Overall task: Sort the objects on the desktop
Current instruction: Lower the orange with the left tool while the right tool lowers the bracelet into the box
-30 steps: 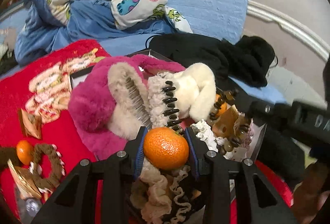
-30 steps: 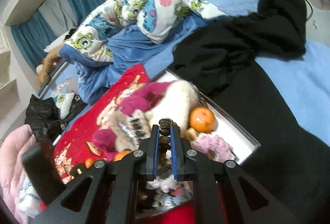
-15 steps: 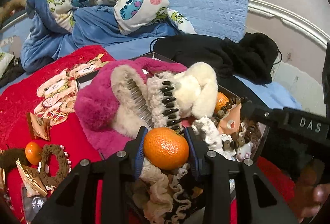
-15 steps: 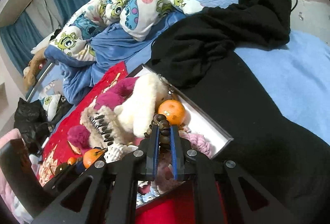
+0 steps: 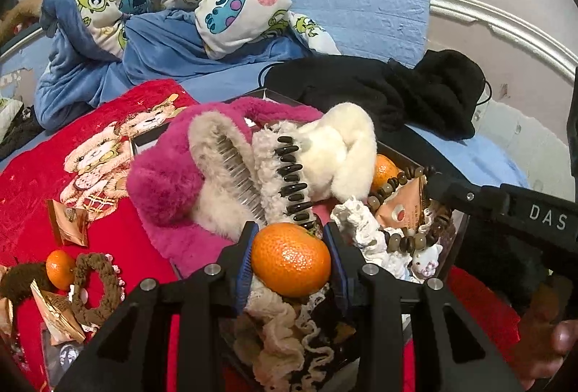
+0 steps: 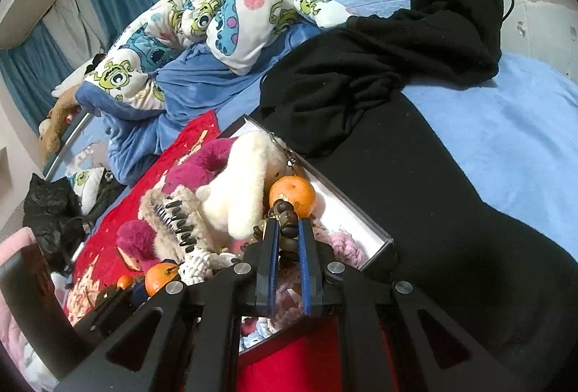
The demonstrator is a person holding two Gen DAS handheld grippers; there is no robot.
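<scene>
My left gripper (image 5: 290, 233) is shut on a mandarin (image 5: 291, 260) and holds it over the near end of an open box (image 6: 375, 233) full of fluffy hair clips and scrunchies. My right gripper (image 6: 287, 224) is shut on a dark wooden bead bracelet (image 6: 285, 229) above the same box; the bracelet also shows in the left wrist view (image 5: 408, 240). A second mandarin (image 6: 292, 195) lies inside the box by a cream fluffy clip (image 5: 343, 146). A third mandarin (image 5: 59, 267) lies on the red blanket (image 5: 32, 182) at the left.
A brown scrunchie (image 5: 97, 287) and orange sachets (image 5: 67, 220) lie on the red blanket left of the box. Black clothing (image 6: 379, 67) lies behind and right of the box. A patterned blue quilt (image 5: 162, 13) is bunched at the back.
My right gripper has moved with the bracelet over the box, closer to the mandarin inside it. My left gripper keeps the mandarin in much the same place above the box.
</scene>
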